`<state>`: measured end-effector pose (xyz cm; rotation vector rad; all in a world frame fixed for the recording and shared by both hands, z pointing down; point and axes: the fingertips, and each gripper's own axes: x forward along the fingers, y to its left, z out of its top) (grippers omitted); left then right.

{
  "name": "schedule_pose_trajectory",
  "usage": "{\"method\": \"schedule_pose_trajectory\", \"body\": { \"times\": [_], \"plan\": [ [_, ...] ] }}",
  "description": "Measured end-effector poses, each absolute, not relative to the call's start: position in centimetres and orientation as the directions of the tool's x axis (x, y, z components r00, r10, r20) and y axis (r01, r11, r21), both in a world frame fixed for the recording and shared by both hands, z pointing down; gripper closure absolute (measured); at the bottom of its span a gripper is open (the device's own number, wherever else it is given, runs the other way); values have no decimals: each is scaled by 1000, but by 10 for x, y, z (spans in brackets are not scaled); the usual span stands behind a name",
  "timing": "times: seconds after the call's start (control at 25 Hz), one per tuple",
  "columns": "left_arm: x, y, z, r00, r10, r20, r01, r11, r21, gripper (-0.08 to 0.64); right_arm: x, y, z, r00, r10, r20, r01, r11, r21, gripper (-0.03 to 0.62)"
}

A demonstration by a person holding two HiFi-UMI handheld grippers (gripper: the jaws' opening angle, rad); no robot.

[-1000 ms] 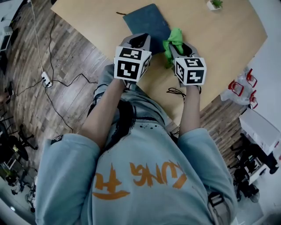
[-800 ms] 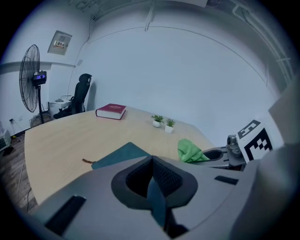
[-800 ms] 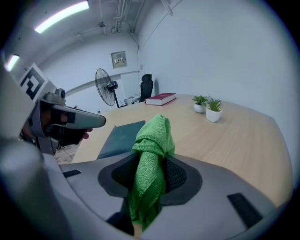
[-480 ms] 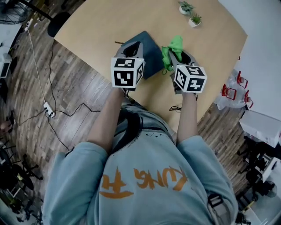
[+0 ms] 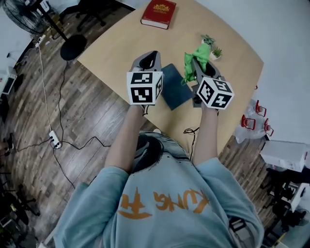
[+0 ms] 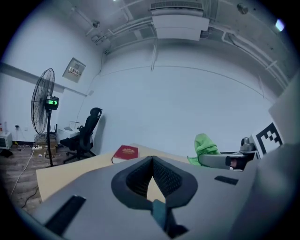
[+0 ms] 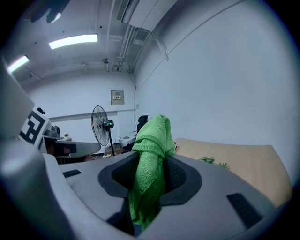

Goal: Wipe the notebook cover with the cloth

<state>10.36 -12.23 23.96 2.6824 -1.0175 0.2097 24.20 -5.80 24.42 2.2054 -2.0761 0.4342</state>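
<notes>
Person: a light-blue shirt (image 5: 160,203) with orange print fills the bottom of the head view; both bare forearms reach forward over the near edge of the table.
Left gripper (image 5: 152,55): held up off the table, looking level across the room; in its own view (image 6: 152,160) the jaws are pressed together at the tips with nothing between them.
Right gripper (image 5: 198,68): also raised, just right of the left one; in its own view (image 7: 151,161) the jaws are clamped on the green cloth.
Notebook (image 5: 176,89): dark blue, flat on the table, below and between the two grippers and touched by neither.
Notebook heading: the visible edges run skew to the table's edge, with one corner towards the person; its left part is hidden behind the left gripper, so I cannot tell its long axis.
Green cloth (image 5: 197,55): bunched, sticking out past the right jaws and hanging down behind them (image 7: 151,164); clear of the notebook, up and to its right.
Table (image 5: 121,43): light wood with rounded corners.
Potted plants (image 5: 214,50): small, just beyond the cloth.
Red book (image 5: 159,13): closed, at the far edge of the table, well apart from the notebook.
Beyond the table: a standing fan (image 6: 42,101) and an office chair (image 6: 87,130).
</notes>
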Motion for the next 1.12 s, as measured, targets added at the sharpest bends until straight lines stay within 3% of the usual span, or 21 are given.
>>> {"method": "schedule_pose_trajectory", "body": {
  "times": [0.52, 1.12],
  "plan": [
    [44, -152, 127, 695, -719, -15, -715, -693, 95, 545, 211, -75, 127, 188, -981, 40, -982, -188, 2, 469],
    [31, -140, 130, 721, -691, -53, -686, -722, 83, 545, 175, -52, 107, 249, -966, -63, -959, -255, 125, 471]
  ]
}}
